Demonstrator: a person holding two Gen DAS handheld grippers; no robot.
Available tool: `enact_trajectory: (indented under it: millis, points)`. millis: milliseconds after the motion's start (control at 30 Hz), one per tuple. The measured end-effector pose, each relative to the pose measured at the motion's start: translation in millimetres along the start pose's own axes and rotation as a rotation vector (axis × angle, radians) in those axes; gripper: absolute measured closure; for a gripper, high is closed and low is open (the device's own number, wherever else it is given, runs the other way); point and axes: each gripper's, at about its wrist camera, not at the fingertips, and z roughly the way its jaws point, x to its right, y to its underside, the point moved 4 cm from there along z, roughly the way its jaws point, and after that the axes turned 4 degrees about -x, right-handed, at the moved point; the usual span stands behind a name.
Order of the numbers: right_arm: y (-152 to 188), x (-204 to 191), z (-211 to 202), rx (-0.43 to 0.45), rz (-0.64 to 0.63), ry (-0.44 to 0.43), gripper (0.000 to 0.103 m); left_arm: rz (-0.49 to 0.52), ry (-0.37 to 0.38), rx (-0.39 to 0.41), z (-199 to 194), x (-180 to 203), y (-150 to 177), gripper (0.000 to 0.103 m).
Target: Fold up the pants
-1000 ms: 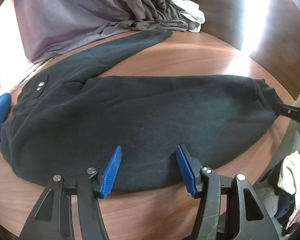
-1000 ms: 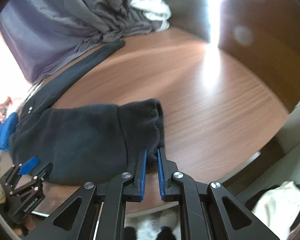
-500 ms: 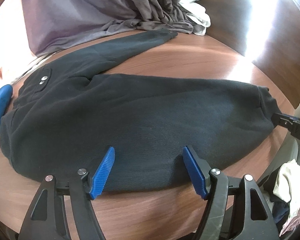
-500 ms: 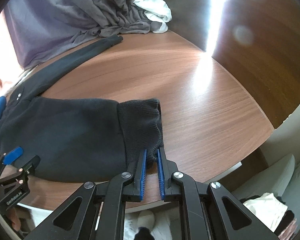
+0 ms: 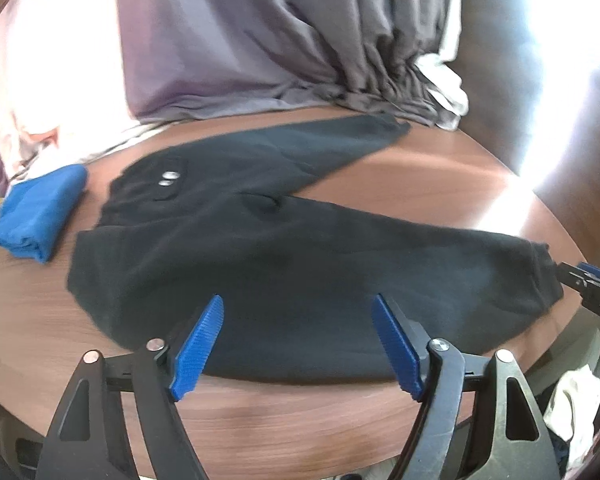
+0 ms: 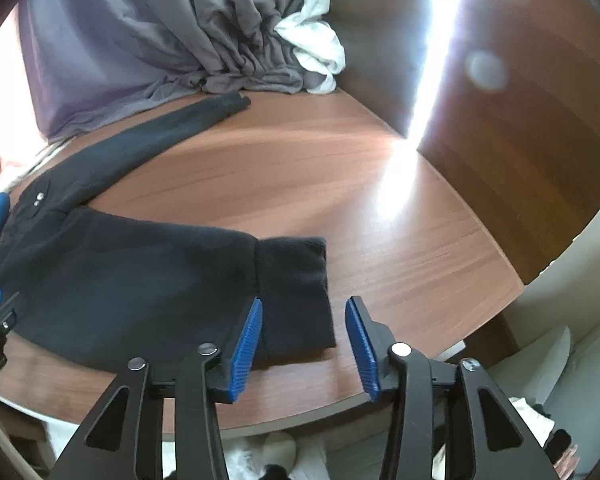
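Left wrist view: left gripper (image 5: 298,342) is standing wide, holding nothing | right gripper (image 6: 304,334) is gaping wide, cuff (image 6: 294,292) lying free | one pants (image 5: 300,256), two legs

Black pants (image 5: 284,264) lie flat on the wooden table (image 5: 440,176), legs splayed in a V. Near leg runs w/ its ribbed cuff (image 6: 296,280) at the table's front edge; far leg (image 6: 148,140) stretches twd the back. 2 silver snaps (image 5: 167,179) sit near the waist end
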Motion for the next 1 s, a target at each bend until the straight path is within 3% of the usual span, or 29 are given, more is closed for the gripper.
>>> enact_trajectory:
  millis: [233,633,1000]
  points:
    - [3.8,-26.9,-14.8,0.018,0.047,-0.035,0.053,-0.077,-0.068,-0.003,-7.7,-48.0,9.9,0.025]
    - [44.1,-67.9,1.5,-0.045,0.228,-0.07,0.053,-0.171,-0.155,-0.063,12.0,-111.1,33.6,0.025]
    - [60.2,-98.7,16.4,-0.074,0.341,-0.123,0.053,-0.209,-0.089,-0.114,33.8,-141.1,39.1,0.025]
